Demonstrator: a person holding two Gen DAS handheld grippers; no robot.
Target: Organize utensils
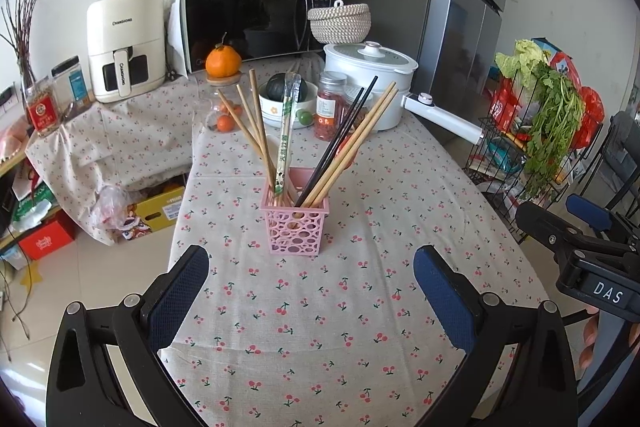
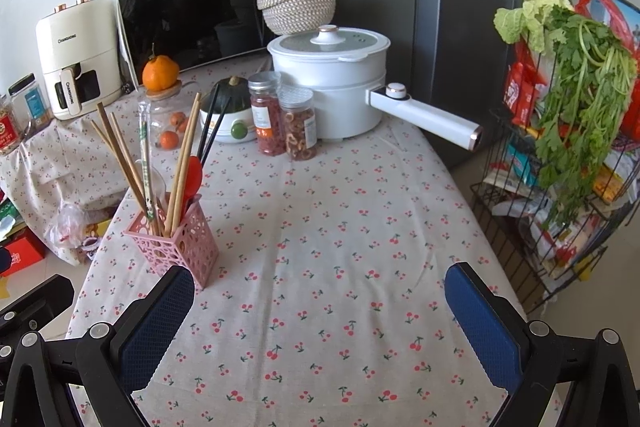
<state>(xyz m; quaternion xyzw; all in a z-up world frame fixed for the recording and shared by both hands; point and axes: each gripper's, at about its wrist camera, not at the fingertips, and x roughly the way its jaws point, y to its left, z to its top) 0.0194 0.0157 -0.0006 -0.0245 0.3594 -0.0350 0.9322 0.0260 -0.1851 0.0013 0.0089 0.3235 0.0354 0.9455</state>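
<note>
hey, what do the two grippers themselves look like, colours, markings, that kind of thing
Both are alike: the left gripper and the right gripper have black plastic arms with silver screw heads, and flat fingers faced with dark blue textured pads. In the left wrist view the right gripper's body carries a white "DAS" label. No cables show.

My left wrist view looks down the table, pink holder [image 1: 295, 227] dead ahead, near. Right wrist view sits further right, facing the same way, holder [image 2: 176, 241] at left. Both share white pot [image 1: 370, 83] [image 2: 332, 87], microwave [image 1: 256, 19] [image 2: 200, 15].
</note>
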